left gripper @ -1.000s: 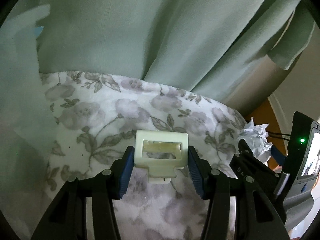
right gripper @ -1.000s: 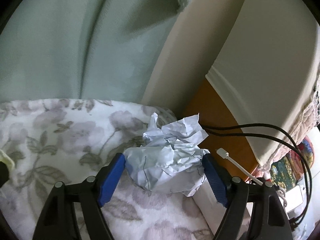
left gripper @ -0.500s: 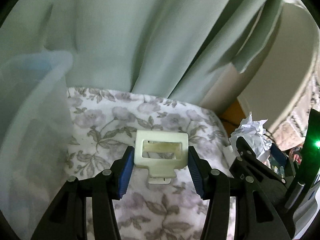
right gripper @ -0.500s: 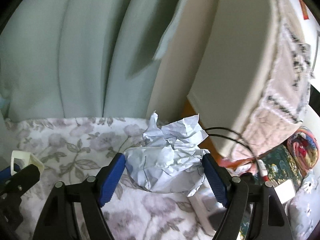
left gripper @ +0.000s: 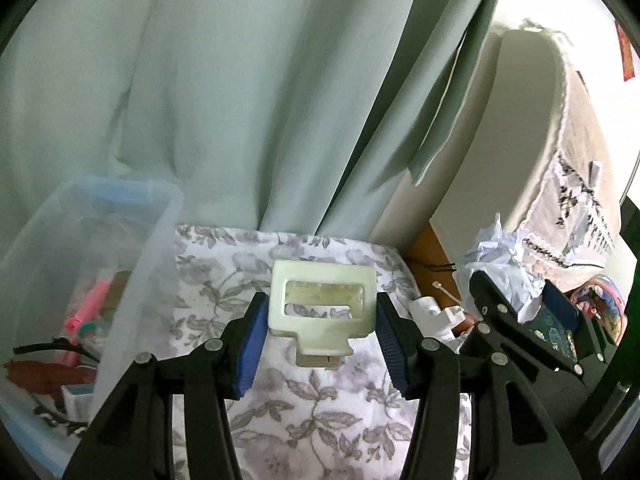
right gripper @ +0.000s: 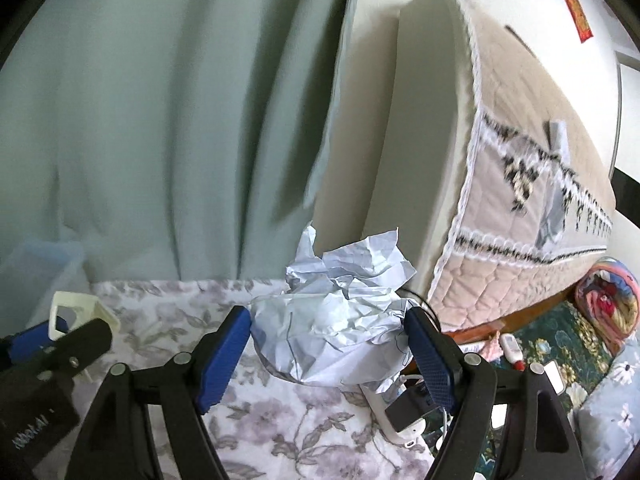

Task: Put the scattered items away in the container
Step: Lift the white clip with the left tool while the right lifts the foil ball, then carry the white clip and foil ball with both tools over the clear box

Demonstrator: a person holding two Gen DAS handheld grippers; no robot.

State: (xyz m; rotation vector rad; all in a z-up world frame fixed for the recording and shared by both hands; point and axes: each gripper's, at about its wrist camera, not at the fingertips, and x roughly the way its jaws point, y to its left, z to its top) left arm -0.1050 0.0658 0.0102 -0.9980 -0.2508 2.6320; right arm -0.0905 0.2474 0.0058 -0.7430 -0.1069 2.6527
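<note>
Left gripper [left gripper: 318, 334]: blue pads pressed on both sides of the cream plastic clip [left gripper: 322, 312], clip held clear above the floral cloth [left gripper: 320, 420].
Right gripper [right gripper: 330, 354]: jaws wide, closed around the crumpled paper ball [right gripper: 340, 320], held at the cloth's right edge.
Writing: white lettering on the left gripper's body in the right wrist view, too blurred to read.
Surface: white cloth with grey flower print.
Container [left gripper: 132, 300]: clear plastic bin at the cloth's left edge; pink and red items inside, details unclear.
Right edge: white power strip [right gripper: 394, 420] with plug.
Far: pale green curtain [left gripper: 240, 100]; upright mattress [right gripper: 520, 180] with quilted beige cover; red sticker [right gripper: 576, 10] on the wall, unreadable.
</note>
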